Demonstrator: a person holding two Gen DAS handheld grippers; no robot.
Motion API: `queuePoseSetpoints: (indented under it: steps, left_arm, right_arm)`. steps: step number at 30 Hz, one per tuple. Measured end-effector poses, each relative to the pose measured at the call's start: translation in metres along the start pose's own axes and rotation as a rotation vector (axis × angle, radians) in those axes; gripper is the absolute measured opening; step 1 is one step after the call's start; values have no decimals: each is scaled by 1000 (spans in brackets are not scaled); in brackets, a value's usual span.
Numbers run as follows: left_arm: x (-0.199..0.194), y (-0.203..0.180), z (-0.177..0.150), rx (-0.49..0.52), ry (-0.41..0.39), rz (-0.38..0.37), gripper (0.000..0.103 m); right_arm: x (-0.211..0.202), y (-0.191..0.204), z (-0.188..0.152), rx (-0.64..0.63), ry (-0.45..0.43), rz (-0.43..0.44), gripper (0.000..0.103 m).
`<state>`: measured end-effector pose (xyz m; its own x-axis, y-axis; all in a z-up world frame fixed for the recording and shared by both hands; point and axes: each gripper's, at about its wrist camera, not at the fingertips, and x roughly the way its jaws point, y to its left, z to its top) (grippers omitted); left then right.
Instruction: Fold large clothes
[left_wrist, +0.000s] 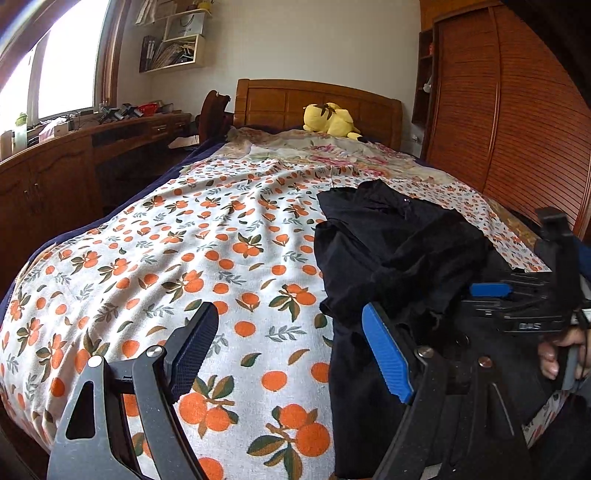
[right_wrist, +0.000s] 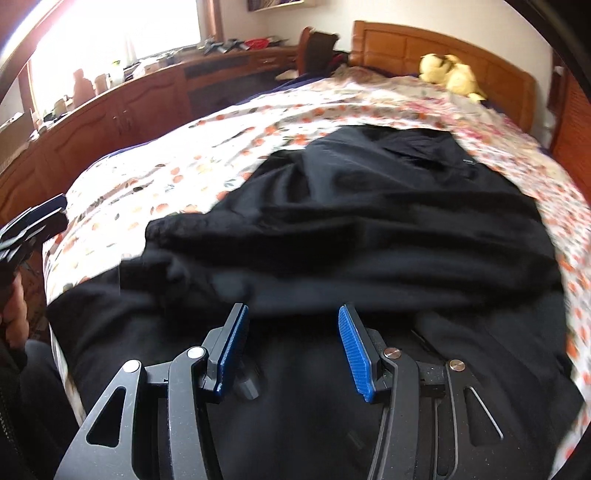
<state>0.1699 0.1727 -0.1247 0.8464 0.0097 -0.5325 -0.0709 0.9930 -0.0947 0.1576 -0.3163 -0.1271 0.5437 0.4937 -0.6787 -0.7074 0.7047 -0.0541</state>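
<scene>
2 grippers gape empty over 1 crumpled black garment (right_wrist: 369, 229) on the bedspread (left_wrist: 184, 258).

Bed sheet (left_wrist: 207, 258) with orange print. Yellow plush (left_wrist: 330, 120) far end, against wooden headboard (left_wrist: 280, 103). Desk (left_wrist: 74, 155) left under window (left_wrist: 66, 62), wardrobe (left_wrist: 509, 122) right, shelves (left_wrist: 173, 40) on far wall.

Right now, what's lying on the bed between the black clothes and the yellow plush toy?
Only rumpled bedspread lies between the black clothes and the yellow plush toy; the left wrist view shows it clearest.
</scene>
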Motion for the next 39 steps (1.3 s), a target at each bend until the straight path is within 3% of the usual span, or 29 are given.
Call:
queuePoseSetpoints:
  steps: [10, 14, 18, 26, 39]
  left_arm:
    - [-3, -38, -1, 81, -3, -85, 81]
    - [-5, -55, -10, 127, 21, -99, 58]
    - [-8, -61, -21, 134, 57, -104, 44]
    - [-21, -53, -35, 83, 106, -76, 44]
    - [-12, -41, -52, 81, 198, -20, 44]
  right_arm:
    - [-88, -77, -89, 144, -55, -164, 52]
    - [-103, -100, -112, 210, -57, -201, 52]
    - [-110, -114, -123, 239, -44, -233, 52]
    - [-135, -124, -142, 230, -12, -283, 52]
    - [-165, -134, -177, 329, -4, -237, 52]
